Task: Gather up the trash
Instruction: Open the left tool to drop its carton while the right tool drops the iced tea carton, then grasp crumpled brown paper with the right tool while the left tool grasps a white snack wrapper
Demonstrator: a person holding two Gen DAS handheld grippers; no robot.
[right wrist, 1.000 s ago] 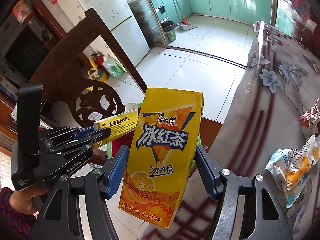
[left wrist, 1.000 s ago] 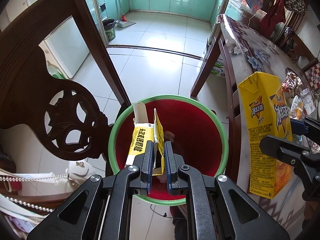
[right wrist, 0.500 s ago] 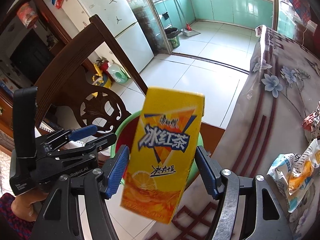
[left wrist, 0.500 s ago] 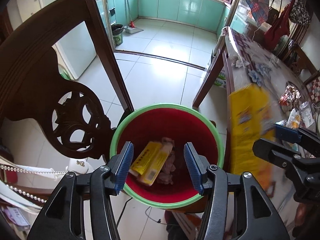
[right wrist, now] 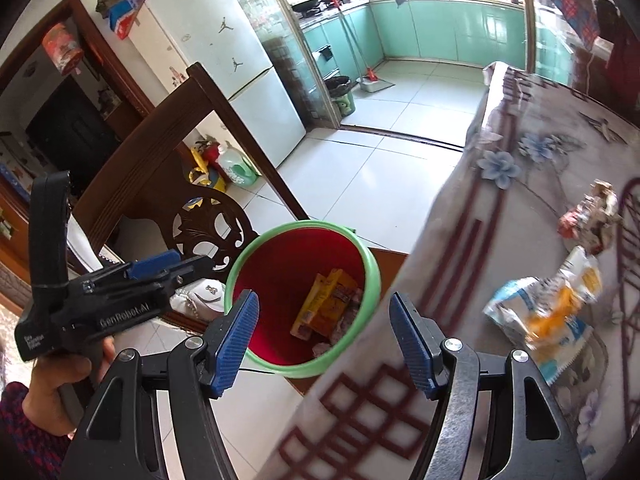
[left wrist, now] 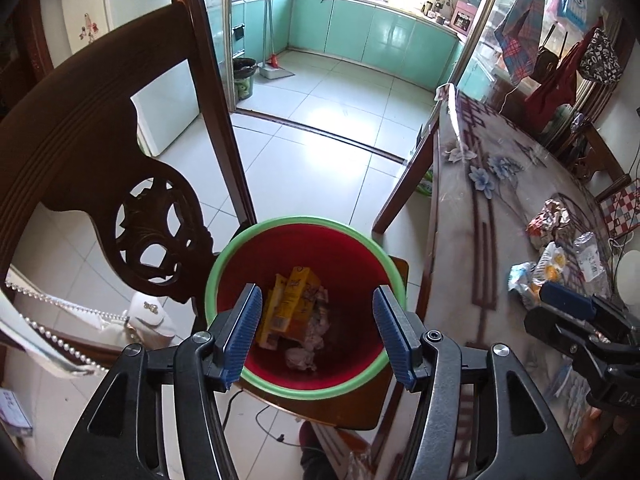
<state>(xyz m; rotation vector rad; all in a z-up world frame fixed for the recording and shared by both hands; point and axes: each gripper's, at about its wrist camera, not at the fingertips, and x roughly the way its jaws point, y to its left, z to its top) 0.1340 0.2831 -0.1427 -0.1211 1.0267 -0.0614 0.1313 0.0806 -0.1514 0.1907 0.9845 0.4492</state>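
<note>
Two yellow cartons (left wrist: pixel 291 306) lie among crumpled paper in the red bin with the green rim (left wrist: pixel 240 248), on the chair seat left of the table. My left gripper (left wrist: pixel 316 330) hangs above it, jaws opening and empty; my right gripper (right wrist: pixel 322 340) stands wide, empty too. Next should be the blue-and-orange snack wrapper (right wrist: pixel 548 312) on the flowered tablecloth (right wrist: pixel 500 200) at right: approach low and pinch its crinkled middle.
</note>
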